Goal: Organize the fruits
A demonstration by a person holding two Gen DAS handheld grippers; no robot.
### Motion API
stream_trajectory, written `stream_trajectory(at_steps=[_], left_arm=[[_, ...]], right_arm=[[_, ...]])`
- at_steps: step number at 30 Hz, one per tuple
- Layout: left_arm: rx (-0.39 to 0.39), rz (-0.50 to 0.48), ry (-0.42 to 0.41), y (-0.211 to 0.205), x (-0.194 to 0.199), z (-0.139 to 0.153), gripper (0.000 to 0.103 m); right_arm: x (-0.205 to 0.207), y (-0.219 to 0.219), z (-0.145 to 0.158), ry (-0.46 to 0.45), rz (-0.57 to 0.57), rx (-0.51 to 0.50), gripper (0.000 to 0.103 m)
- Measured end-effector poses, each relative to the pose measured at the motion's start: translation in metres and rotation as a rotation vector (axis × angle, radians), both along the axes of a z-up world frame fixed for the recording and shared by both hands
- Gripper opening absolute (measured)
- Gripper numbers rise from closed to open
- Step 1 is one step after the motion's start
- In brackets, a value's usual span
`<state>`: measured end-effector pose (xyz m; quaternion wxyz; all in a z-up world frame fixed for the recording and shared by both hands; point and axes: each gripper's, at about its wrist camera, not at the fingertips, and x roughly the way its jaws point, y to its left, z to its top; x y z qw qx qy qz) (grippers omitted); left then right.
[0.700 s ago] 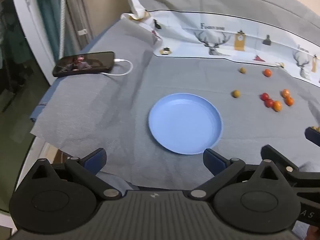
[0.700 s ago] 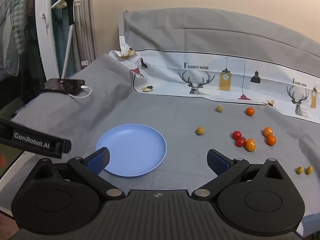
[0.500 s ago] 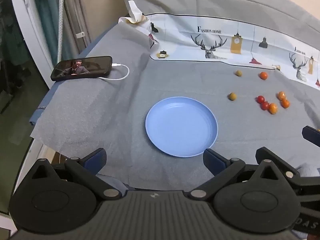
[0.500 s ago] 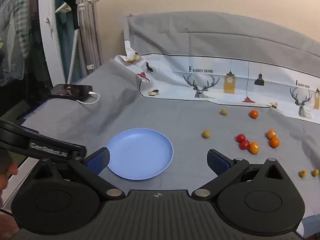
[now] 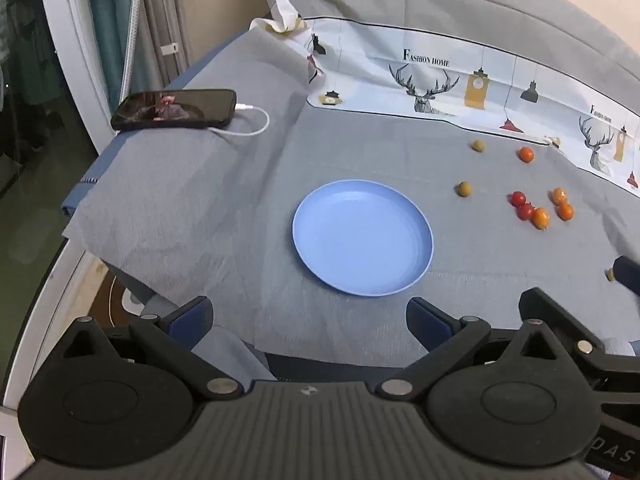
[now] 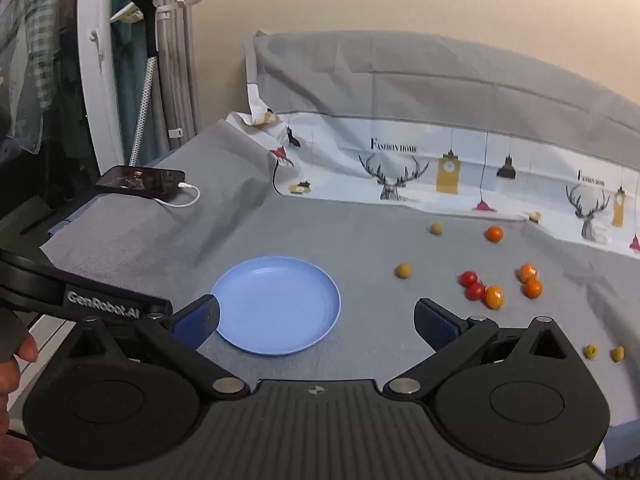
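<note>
Both my tongs, left [image 5: 308, 320] and right [image 6: 316, 320], gape wide, holding nothing. Blue plate [image 5: 362, 236] lies just ahead; fruits [image 6: 494, 294] scattered beyond, right, on grey desk cloth [image 5: 200, 208].

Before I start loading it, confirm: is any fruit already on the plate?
No, the blue plate is bare; the fruits all lie on the grey cloth to its right.

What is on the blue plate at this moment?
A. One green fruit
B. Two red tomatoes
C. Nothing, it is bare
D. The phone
C: the blue plate shows only its own bare surface in both views, while the small fruits, such as a red one and a green one, lie on the grey cloth to the plate's right.
</note>
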<state>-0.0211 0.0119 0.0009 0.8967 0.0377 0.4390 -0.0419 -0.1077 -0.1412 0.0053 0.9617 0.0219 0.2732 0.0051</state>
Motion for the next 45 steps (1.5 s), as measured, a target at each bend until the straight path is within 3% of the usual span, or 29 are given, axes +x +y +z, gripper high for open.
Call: stream_trajectory(at_steps=[45], left_arm=[[0.029,0.0,0.017,0.004,0.008,-0.006,0.103]], right_arm=[[0.015,0.006,-0.025,0.07,-0.024,-0.014,0.103]])
